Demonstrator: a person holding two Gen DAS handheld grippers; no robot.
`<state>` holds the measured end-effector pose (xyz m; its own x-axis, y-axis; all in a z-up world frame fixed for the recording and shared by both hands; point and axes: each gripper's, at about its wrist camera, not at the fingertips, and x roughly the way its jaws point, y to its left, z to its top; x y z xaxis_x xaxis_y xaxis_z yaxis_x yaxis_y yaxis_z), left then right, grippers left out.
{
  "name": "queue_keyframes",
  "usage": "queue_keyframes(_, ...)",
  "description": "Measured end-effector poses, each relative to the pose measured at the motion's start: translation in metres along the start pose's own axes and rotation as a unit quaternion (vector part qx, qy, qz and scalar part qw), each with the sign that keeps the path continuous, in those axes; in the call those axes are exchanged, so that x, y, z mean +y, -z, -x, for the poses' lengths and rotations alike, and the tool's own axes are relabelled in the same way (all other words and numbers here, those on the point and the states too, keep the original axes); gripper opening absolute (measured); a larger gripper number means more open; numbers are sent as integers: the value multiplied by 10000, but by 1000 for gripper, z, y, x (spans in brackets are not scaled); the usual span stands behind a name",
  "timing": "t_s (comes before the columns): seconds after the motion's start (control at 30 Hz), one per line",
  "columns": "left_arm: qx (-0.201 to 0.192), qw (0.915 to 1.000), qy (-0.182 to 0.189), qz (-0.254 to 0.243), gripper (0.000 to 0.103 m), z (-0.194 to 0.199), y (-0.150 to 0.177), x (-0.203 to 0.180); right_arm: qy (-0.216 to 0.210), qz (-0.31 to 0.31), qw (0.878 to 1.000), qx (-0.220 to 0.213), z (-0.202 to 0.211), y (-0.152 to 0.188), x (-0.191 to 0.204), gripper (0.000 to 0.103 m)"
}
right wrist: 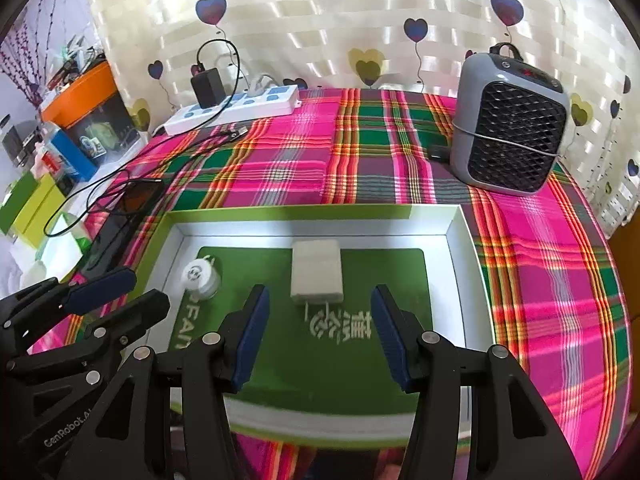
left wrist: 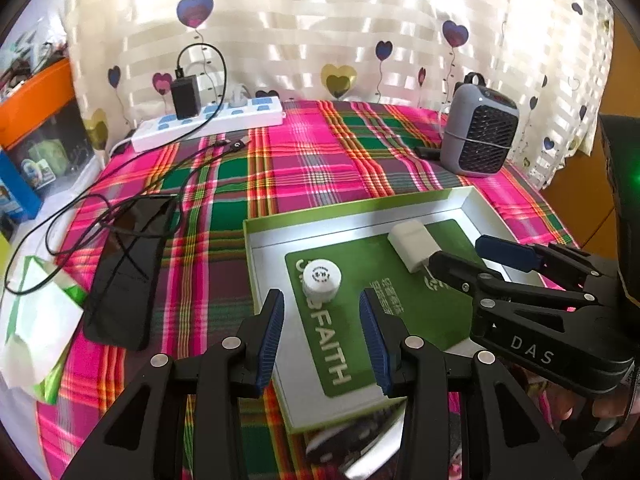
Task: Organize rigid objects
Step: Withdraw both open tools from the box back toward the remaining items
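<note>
A shallow green-rimmed box point(left wrist: 256, 264) point(right wrist: 288, 212) with a green insert lies on the plaid cloth. Inside it stand a small white round bottle point(left wrist: 321, 278) point(right wrist: 201, 276) and a white plug charger point(left wrist: 412, 246) point(right wrist: 317, 274), prongs toward me. My left gripper point(left wrist: 320, 304) point(right wrist: 140, 290) is open just in front of the bottle, and its pads do not touch it. My right gripper point(right wrist: 319, 300) point(left wrist: 464, 254) is open just short of the charger's prongs, with nothing between its fingers.
A black phone point(left wrist: 124, 272) under tangled black cables lies left of the box. A white power strip point(left wrist: 208, 122) with a black adapter sits at the back left. A grey fan heater point(right wrist: 508, 128) stands back right. A white-green carton point(left wrist: 36, 320) lies at the left edge.
</note>
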<state>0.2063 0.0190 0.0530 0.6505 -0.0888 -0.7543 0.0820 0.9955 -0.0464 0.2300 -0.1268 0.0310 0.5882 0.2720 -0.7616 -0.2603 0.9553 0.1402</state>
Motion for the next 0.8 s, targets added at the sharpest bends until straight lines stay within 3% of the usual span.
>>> queue_keyframes(0.33,-110,9999,12,27,38,29,24,0,1,-64,9999,-157,27,22,5,54)
queue_keyframes(0.8,-264,9987,115,427,38,61,71,21,69,-287,9991,-309,58,68,-3,54)
